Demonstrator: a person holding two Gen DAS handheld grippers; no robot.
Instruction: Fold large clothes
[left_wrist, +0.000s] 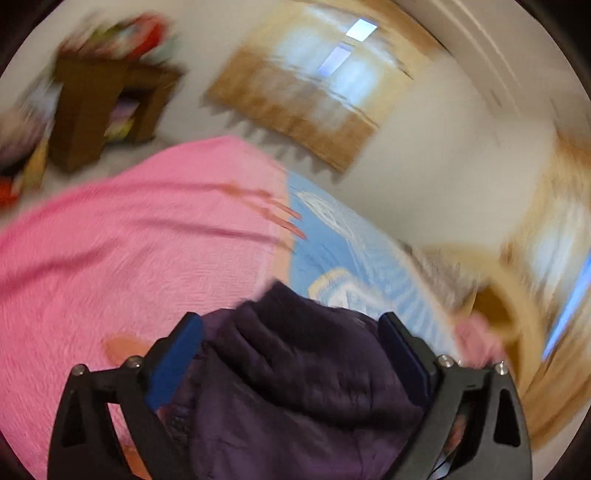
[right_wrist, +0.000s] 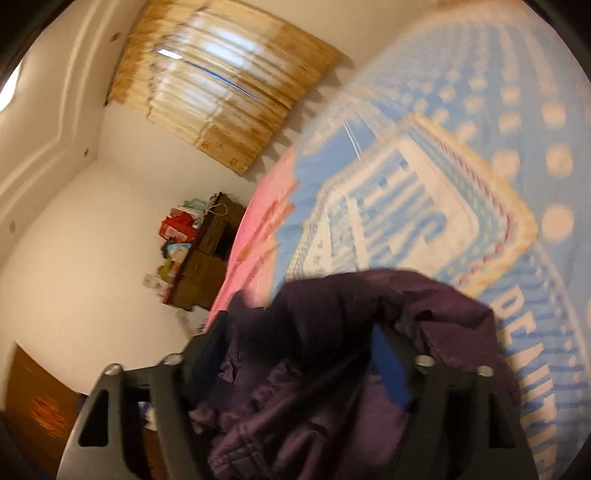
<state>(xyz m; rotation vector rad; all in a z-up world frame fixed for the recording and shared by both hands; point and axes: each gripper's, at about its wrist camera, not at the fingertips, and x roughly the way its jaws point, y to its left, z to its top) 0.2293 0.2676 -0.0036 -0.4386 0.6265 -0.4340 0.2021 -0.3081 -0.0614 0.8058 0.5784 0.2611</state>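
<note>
Dark purple padded jacket (left_wrist: 306, 369): bunched, filling the gap between the fingers of both claws, held up off the bed.

Left claw (left_wrist: 291, 354): fingers set wide, blue pads on either side of a thick wad of the garment; whether they actually pinch it cannot be told. The right claw (right_wrist: 299, 354) is likewise buried in the same jacket (right_wrist: 332, 350), one blue pad showing, the other finger hidden behind fabric; grip again uncertain.

Relation: the jacket lies straight ahead of each claw and spills beneath both, so neither hand is the nearer. Its long axis cannot be read while crumpled; judged, it must be spread flat before any fold.

Pose: both views are heavily blurred and tilted, the right one rolled hard sideways.

Beyond: pink bedspread (left_wrist: 129, 240), beside it a blue printed blanket (right_wrist: 480, 147). Farther off, a brown shelf unit (right_wrist: 207, 258) with bright clutter, white walls, a bamboo blind (right_wrist: 221, 85).
</note>
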